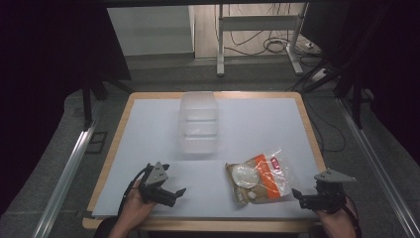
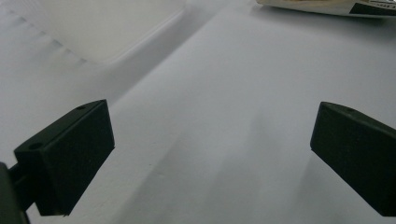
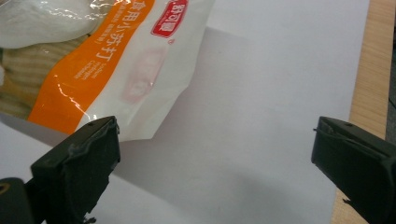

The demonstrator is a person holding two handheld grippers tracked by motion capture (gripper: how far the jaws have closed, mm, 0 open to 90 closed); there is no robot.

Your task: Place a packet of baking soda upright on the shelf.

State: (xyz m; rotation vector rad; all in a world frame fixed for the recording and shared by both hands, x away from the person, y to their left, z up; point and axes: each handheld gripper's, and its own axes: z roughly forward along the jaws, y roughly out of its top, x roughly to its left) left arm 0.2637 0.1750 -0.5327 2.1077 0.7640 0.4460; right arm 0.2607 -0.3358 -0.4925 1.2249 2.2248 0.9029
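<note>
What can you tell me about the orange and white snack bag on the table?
The snack bag is a shiny, crinkly plastic packet, white with a wide orange stripe, a small red label and printed writing. A see-through part shows pale round things inside. It lies flat and sealed-looking on the white table mat, near the front edge, turned at a slant. Nothing holds it: the right gripper waits just beside one corner with its jaws wide open, not touching.
</note>
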